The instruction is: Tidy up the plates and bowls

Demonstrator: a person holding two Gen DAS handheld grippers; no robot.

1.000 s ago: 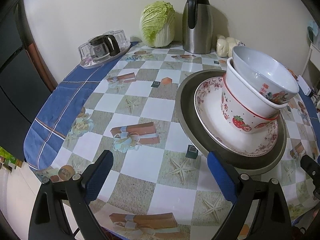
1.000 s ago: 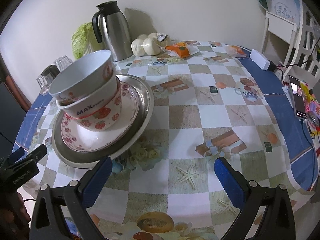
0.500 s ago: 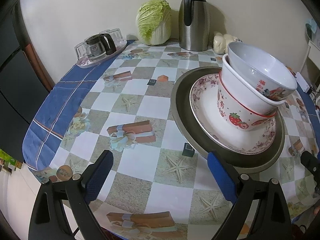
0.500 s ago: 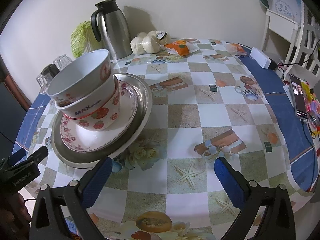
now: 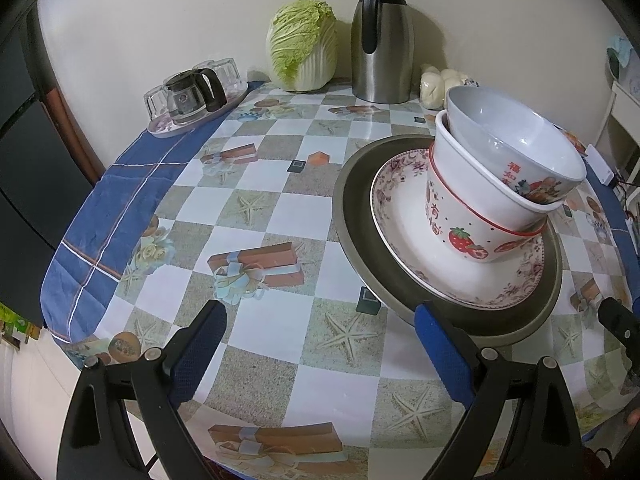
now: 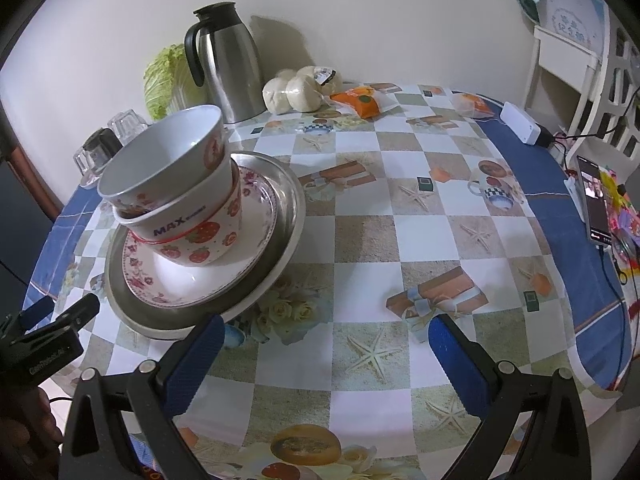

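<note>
A stack stands on the table: a grey metal plate (image 5: 352, 200) at the bottom, a floral-rimmed white plate (image 5: 404, 240) on it, a strawberry-print bowl (image 5: 460, 220) on that, and a white bowl (image 5: 516, 152) tilted inside the top. The stack also shows in the right wrist view: metal plate (image 6: 288, 200), floral plate (image 6: 176, 280), strawberry bowl (image 6: 192, 236), white bowl (image 6: 160, 160). My left gripper (image 5: 316, 340) is open and empty, near the stack's front left edge. My right gripper (image 6: 320, 348) is open and empty, to the stack's front right.
At the back stand a steel thermos jug (image 5: 380, 40), a cabbage (image 5: 304, 44), a tray with a glass pot and cups (image 5: 192, 96), and wrapped buns (image 6: 300, 88). Snack packets (image 6: 360, 104), a white box (image 6: 520, 122) and a phone (image 6: 596, 204) lie at the right.
Both grippers have drawn back slightly and lifted their view a little; the stack and all other things have stayed in place. Both grippers remain open.
</note>
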